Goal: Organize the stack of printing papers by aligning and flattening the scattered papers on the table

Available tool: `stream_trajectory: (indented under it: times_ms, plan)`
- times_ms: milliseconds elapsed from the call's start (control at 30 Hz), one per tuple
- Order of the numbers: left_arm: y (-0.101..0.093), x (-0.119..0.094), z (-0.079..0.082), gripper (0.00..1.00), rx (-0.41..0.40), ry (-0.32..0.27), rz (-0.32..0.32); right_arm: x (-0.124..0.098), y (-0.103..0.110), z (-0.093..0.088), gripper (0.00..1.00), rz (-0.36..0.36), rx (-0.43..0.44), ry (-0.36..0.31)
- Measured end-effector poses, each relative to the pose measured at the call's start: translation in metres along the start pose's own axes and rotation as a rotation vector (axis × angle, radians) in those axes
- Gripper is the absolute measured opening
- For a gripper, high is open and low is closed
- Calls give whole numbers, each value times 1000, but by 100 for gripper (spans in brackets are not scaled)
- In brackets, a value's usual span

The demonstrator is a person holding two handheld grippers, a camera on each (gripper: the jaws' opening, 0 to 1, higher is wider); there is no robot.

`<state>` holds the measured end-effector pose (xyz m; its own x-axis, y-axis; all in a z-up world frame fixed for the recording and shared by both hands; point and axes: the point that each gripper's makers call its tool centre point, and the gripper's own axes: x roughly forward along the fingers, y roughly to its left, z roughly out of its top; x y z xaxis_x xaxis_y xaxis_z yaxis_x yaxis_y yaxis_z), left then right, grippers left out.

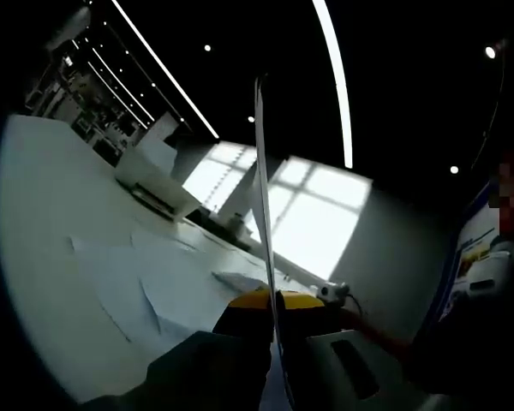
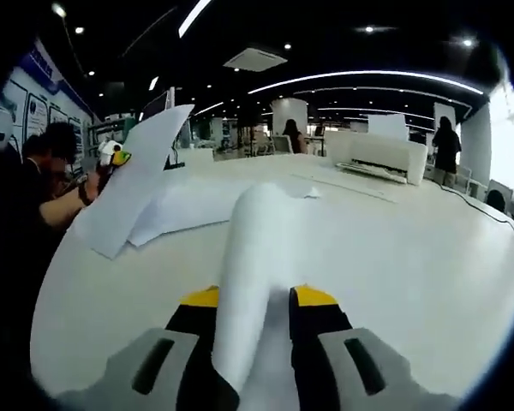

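Your jaws on both grippers are closed on paper: the right gripper pinches a curled sheet running straight ahead; the left gripper holds a sheet edge-on. Loose papers lie on the table beyond.

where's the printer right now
In the right gripper view, the printer sits at the table's far right edge, beyond the loose papers.

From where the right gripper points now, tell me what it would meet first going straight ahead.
The right gripper is shut on a curled sheet. Straight ahead lies bare table, then probably the printer at the far edge, though depth is unclear.
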<state>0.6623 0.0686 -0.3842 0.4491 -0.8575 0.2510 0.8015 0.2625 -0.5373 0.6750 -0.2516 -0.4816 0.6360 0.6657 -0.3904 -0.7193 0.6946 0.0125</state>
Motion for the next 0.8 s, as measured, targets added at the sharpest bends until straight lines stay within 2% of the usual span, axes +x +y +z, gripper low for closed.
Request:
stream_trajectory:
  times_ms: [33, 67, 100, 167, 233, 267, 300, 333, 400, 467, 533, 567, 633, 700, 767, 800]
  plan:
    - [0, 0, 0, 6, 0, 0, 0, 1, 3, 1, 20, 6, -21, 3]
    - [-1, 0, 0, 6, -1, 0, 0, 1, 2, 2, 19, -18, -42, 6]
    - [-1, 0, 0, 6, -1, 0, 0, 1, 1, 2, 19, -38, -14, 9]
    - [0, 0, 0, 6, -2, -1, 0, 0, 2, 6, 20, -25, 42, -8]
    - [0, 0, 0, 6, -3, -1, 1, -1, 2, 13, 22, -30, 175, -46]
    - [-1, 0, 0, 6, -3, -1, 1, -3, -2, 13, 23, -24, 216, -55]
    - [-1, 0, 0, 6, -3, -1, 1, -5, -12, 12, 24, -13, 305, -60]
    - [-1, 1, 0, 6, -3, -1, 1, -5, -13, 11, 25, -4, 362, -57]
    - [-2, 1, 0, 6, -3, -2, 2, -6, -13, 10, 25, 5, 428, -54]
    - [-1, 1, 0, 6, -4, -2, 2, -6, -12, 8, 25, 11, 410, -49]
    - [0, 0, 0, 6, -4, -2, 2, -5, -9, 4, 28, 18, 342, -32]
    - [0, 0, 0, 6, -3, -2, 2, -5, -6, 6, 29, 21, 263, -38]
    - [-1, 0, 0, 6, -4, -1, 1, -4, -3, 3, 29, 16, 173, -18]
    - [-2, 1, 0, 6, -4, -1, 1, -4, -4, 0, 24, 3, 118, -4]
    - [-2, 1, -1, 6, -4, -1, 1, -4, -6, 1, 15, -6, 121, -9]
    - [-3, 1, -1, 6, -5, -1, 1, -4, -7, 5, 13, -21, 177, -31]
